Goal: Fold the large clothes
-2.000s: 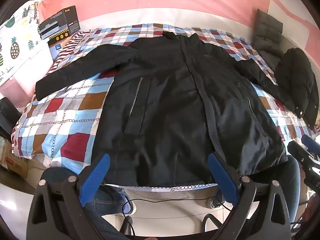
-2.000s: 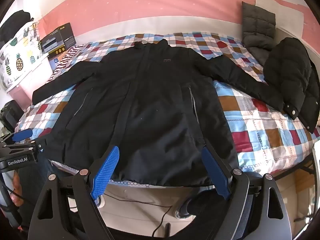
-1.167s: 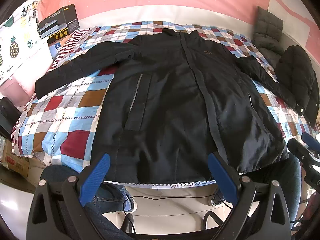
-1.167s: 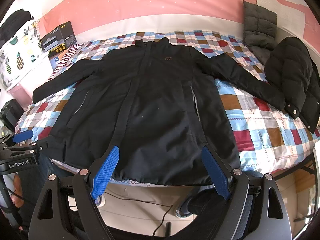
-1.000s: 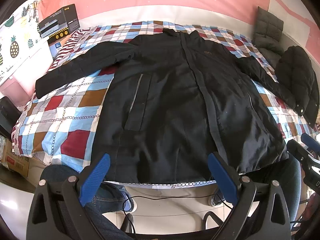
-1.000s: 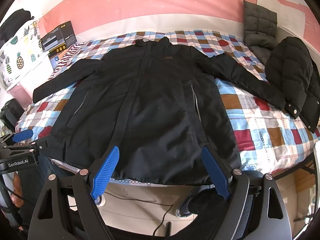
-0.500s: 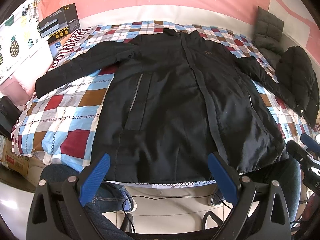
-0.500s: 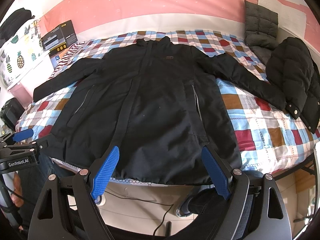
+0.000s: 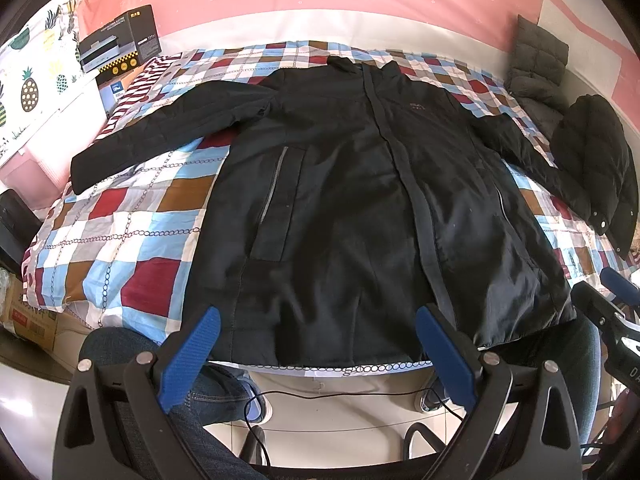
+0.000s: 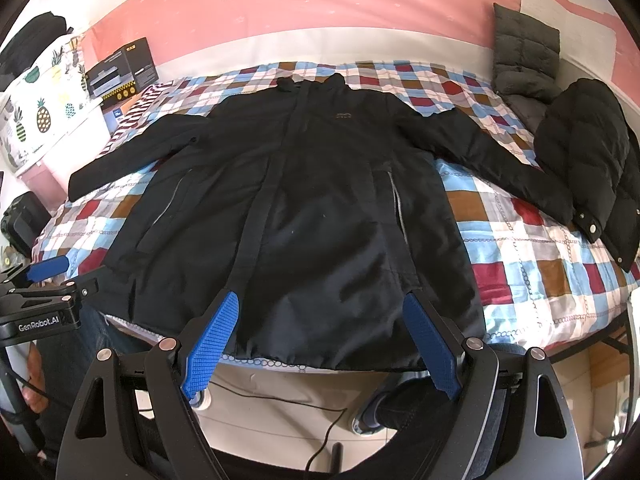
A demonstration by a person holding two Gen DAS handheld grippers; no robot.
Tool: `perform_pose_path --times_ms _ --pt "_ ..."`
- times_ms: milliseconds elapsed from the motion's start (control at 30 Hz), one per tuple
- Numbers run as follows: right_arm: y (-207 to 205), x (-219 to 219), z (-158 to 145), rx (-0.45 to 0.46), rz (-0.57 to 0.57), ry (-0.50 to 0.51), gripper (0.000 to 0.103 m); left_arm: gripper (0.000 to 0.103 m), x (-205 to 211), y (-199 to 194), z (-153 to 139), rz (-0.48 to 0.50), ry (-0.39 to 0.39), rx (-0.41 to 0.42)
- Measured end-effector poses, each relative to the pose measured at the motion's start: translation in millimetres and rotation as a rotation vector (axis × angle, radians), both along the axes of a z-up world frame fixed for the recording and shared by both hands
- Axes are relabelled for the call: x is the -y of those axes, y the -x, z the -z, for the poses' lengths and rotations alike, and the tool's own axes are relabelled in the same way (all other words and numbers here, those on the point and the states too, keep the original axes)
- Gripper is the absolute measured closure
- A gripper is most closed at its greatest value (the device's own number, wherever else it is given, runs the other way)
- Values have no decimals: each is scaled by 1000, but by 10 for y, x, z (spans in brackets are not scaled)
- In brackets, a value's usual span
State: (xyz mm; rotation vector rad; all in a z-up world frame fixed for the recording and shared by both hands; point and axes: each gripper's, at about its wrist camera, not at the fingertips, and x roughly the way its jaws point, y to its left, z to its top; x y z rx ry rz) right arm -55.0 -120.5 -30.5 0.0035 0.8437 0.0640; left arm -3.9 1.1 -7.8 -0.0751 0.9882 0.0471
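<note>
Left wrist view. Black jacket (image 9: 360, 200) lies flat, front up, on the checked bedspread (image 9: 120, 224), collar at the far side, hem at the near edge of the bed. Both sleeves are spread out: one runs to the far left, the other to the right, its cuff reaching the black puffer coat (image 9: 600, 168) heaped at the right edge. Left gripper (image 9: 316, 350) hangs above the hem, blue pads wide apart with nothing between them and no contact with the cloth. The right gripper's fingers show at the far right edge of this view. The person's jeans and a shoe appear below the bed edge, with a thin cable on the floor.

Right wrist view. Same jacket (image 10: 320, 200), same layout; no sleeve is turned in and no crease shows across the body. Right gripper (image 10: 320, 344) is poised over the near hem, jaws spread wide, empty. The left gripper (image 10: 48, 276) shows at the left edge of this view, apart from the cloth. A grey quilted garment (image 10: 524, 60) leans at the far right corner; a black box (image 10: 120, 66) stands far left.

Judgement: the spreading-out looks finished and folding has not begun. All still to do: sleeves in, sides over, hem up toward the collar. The puffer coat probably waits its turn.
</note>
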Motion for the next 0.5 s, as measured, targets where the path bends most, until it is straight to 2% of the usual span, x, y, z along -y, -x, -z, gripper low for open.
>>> perform_pose_path --times_ms 500 --pt "-1 -37 14 2 0 2 18 3 -4 -3 2 1 -1 1"
